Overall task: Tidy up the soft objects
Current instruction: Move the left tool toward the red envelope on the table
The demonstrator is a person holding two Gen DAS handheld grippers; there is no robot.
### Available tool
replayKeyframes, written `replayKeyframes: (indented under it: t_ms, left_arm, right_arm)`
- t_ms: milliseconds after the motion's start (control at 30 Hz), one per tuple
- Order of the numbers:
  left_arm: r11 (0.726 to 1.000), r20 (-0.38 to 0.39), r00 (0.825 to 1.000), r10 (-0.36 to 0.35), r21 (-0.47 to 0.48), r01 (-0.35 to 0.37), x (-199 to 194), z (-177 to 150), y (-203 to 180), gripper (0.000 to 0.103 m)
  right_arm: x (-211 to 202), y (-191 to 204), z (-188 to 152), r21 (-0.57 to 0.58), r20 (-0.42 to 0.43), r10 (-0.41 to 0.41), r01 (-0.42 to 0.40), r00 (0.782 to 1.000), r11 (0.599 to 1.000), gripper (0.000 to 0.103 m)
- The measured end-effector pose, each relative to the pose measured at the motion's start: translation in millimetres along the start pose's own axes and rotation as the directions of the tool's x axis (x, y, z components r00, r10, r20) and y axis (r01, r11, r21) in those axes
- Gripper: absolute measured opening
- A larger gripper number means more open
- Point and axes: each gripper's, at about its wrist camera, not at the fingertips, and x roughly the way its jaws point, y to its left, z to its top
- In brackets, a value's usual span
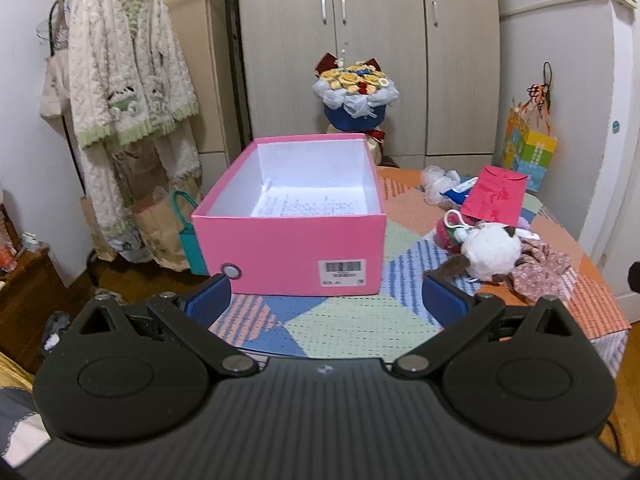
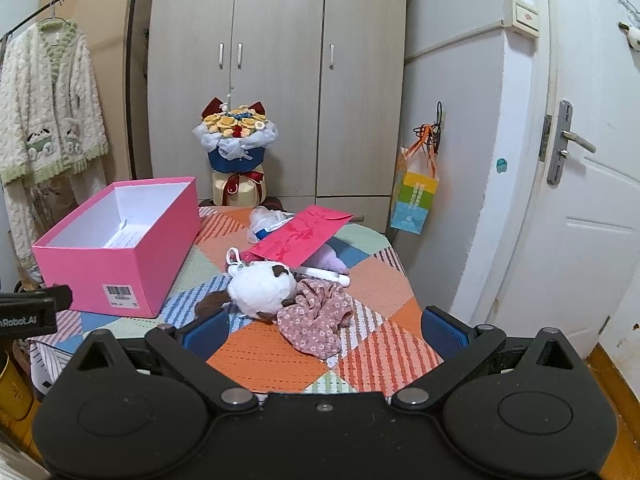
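An open pink box stands on the patchwork-covered table, holding only a sheet of paper; it also shows at the left in the right wrist view. To its right lies a pile of soft things: a white plush cat, a floral cloth, a red plush piece and a purple plush. My left gripper is open and empty in front of the box. My right gripper is open and empty just short of the floral cloth.
A red envelope leans over the pile, a white pen beside it and a plastic-wrapped item behind. A flower bouquet, wardrobe, hanging robe, paper bags and door surround the table.
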Motion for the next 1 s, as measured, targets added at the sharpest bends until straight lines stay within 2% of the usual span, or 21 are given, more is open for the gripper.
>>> replayKeyframes:
  t_ms: [367, 1000]
  left_arm:
    - [1.0, 0.049, 0.999, 0.003, 0.003, -0.003, -8, -4, 5, 0.103]
    - [1.0, 0.015, 1.0, -0.002, 0.011, 0.002, 2, -5, 6, 0.103]
  right_arm:
    - [-3, 1, -4, 0.0, 0.004, 0.006, -0.006, 1.0, 1.0, 0.103]
    - [6, 4, -7, -0.031, 0.004, 0.05, -0.05, 0.999, 0.998, 0.103]
